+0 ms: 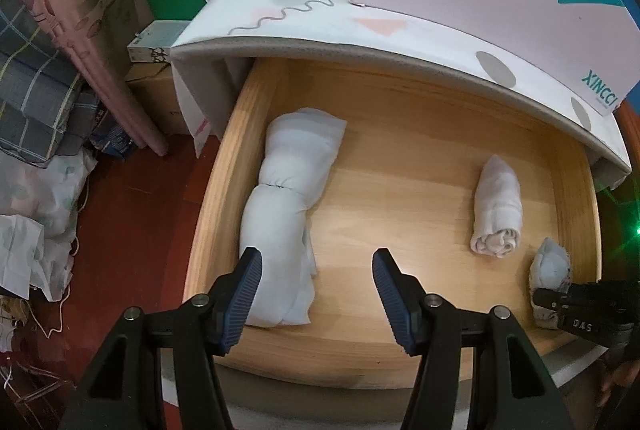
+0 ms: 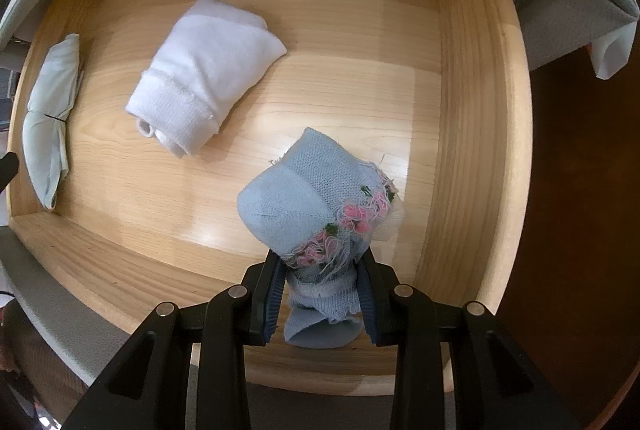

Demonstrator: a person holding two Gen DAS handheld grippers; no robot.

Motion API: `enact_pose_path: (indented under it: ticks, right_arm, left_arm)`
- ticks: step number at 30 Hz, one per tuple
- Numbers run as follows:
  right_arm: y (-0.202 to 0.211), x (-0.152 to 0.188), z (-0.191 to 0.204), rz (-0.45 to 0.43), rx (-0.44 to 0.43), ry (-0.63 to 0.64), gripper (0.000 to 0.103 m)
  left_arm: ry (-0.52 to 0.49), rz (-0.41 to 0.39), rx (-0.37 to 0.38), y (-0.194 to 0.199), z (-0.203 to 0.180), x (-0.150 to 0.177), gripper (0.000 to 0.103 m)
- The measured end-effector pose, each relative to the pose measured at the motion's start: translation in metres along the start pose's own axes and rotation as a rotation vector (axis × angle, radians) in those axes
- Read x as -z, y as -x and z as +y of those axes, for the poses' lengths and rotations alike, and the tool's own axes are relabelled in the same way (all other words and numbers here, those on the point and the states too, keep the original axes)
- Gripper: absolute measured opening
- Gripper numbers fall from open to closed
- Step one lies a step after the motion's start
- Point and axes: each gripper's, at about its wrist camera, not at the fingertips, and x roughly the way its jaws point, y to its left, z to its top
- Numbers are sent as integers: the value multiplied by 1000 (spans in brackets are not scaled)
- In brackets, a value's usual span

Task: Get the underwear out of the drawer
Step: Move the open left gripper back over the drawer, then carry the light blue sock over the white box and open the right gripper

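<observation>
my left jaws (image 1: 317,266) hover half-open above the long pale-blue rolled underwear (image 1: 288,206), its length running away from me, while my right jaws (image 2: 320,294) clamp a light-blue embroidered sock (image 2: 316,206).

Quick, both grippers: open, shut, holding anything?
Left gripper: open, empty, over the long white roll.
Right gripper: shut on the blue bundle.

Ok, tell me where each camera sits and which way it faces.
Left wrist: rides the left gripper, tilted steeply down into the drawer; its open fingers hover by the large white bundle.
Right wrist: rides the right gripper, looking straight down; its fingers clamp the blue sock.
Shared: drawer, bundle, rolled white sock, blue sock.
</observation>
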Motion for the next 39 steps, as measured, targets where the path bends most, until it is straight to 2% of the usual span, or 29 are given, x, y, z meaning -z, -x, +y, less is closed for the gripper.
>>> enact_pose_path:
  ticks: [8,13,19,35,39]
  right_arm:
    - [7,1,-8,-15,-44,-11,31]
    - [13,2,-8,-33,-27,1,31]
    - [26,17,6,-94,-1,44,31]
    - [95,30,14,-179,-21,59,31]
    - [121,23,9,-205,-36,54,31]
  left_arm:
    - [11,-16,1,2,2,0,59]
    - [-6,-6,-10,-2,0,-1,59]
    - [5,-16,20,-1,3,-1,59]
    - [30,-35,25,4,9,0,59]
    - [38,-32,16,3,11,1,59]
